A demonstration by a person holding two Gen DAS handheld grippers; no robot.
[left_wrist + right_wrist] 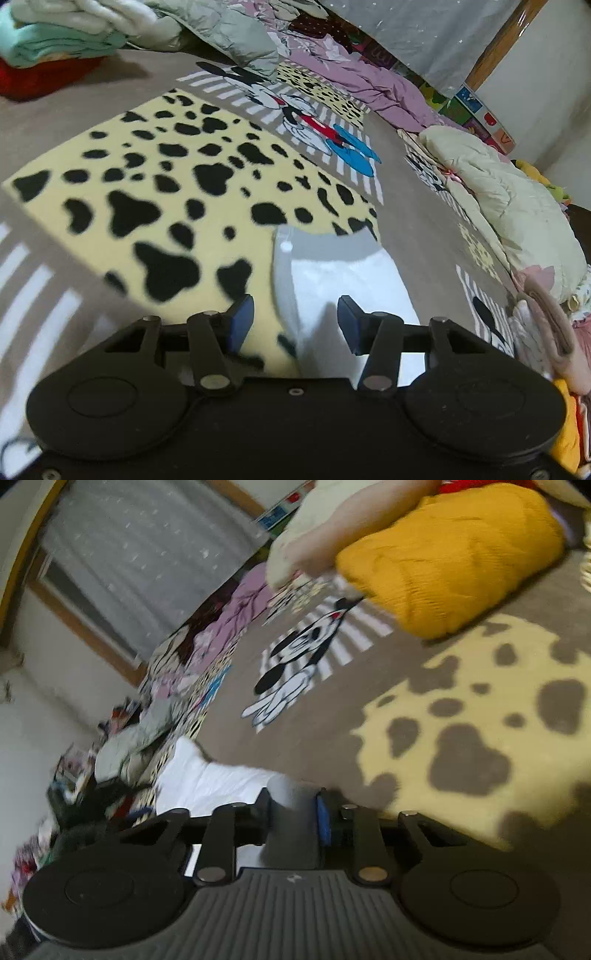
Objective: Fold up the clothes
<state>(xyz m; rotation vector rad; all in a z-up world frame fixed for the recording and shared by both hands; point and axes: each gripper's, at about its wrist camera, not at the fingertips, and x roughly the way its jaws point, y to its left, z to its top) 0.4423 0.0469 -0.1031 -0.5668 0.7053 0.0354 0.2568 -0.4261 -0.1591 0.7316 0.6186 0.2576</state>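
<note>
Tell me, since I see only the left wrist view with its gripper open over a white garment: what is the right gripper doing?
Observer: The right gripper is shut on the white garment, pinching a fold of it.
Operator: What lies ahead of it?
Observer: A mustard-yellow cushion sits on the spotted blanket, far side.
Operator: Anything on that cushion?
Observer: A bare arm rests across its top.

Both rigs were chunky black plastic: the left gripper [295, 323] had blue finger pads [242, 321], silver pivot screws and two round discs; the right gripper [293, 818] added a ribbed grey top plate [295, 915].
</note>
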